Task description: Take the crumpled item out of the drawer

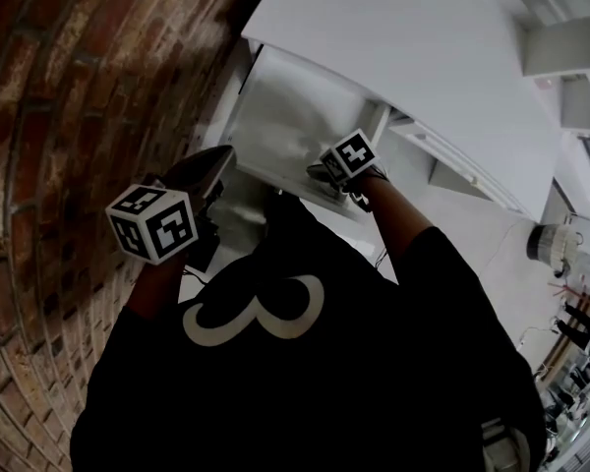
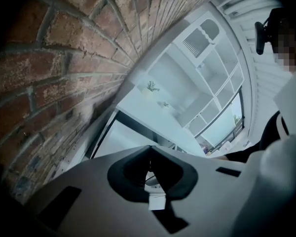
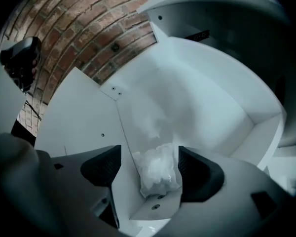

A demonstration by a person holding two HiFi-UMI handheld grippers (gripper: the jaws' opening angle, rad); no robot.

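Note:
A crumpled white item lies in the near corner of the open white drawer. My right gripper reaches down into that drawer with its jaws open on either side of the item, and the left pad stands clear of it. In the head view the right gripper sits at the drawer's front edge and the item is hidden behind it. My left gripper is held up beside the brick wall, away from the drawer, with its pads meeting at the tips and nothing between them.
A red brick wall runs close along the left. The white cabinet top overhangs the drawer. White shelving stands behind it. The person's dark shirt fills the lower head view, and clutter sits at the far right.

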